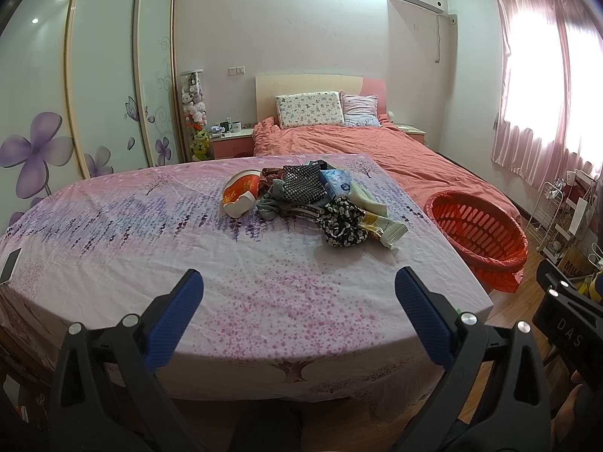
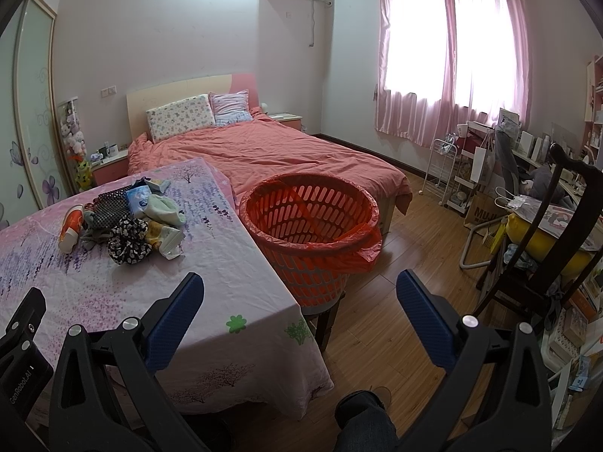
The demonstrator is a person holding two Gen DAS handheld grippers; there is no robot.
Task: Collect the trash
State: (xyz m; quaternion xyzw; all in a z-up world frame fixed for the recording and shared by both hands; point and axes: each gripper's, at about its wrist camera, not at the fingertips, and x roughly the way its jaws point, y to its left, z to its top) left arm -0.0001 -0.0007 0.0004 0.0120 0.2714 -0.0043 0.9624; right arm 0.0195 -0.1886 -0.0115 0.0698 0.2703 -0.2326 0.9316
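A pile of clutter (image 1: pixel 312 199) lies on the far middle of the table: a red and white paper cup (image 1: pixel 241 196), a blue tissue pack (image 1: pixel 337 184), a yellow-white wrapper (image 1: pixel 388 231), dark patterned cloths (image 1: pixel 341 224). The pile shows at left in the right wrist view (image 2: pixel 128 222). An orange basket (image 1: pixel 478 233) lined with an orange bag stands beside the table's right edge (image 2: pixel 309 222). My left gripper (image 1: pixel 297 293) is open and empty over the near table. My right gripper (image 2: pixel 299 293) is open and empty, above the table's near right corner.
The table (image 1: pixel 188 263) has a pink and purple flowered cloth; a phone (image 1: pixel 9 263) lies at its left edge. A bed (image 2: pixel 271 154) stands behind. A dark wooden chair (image 2: pixel 546 248), a white rack (image 2: pixel 441 169) and cluttered shelves fill the right side. My leg (image 2: pixel 361 414) is below.
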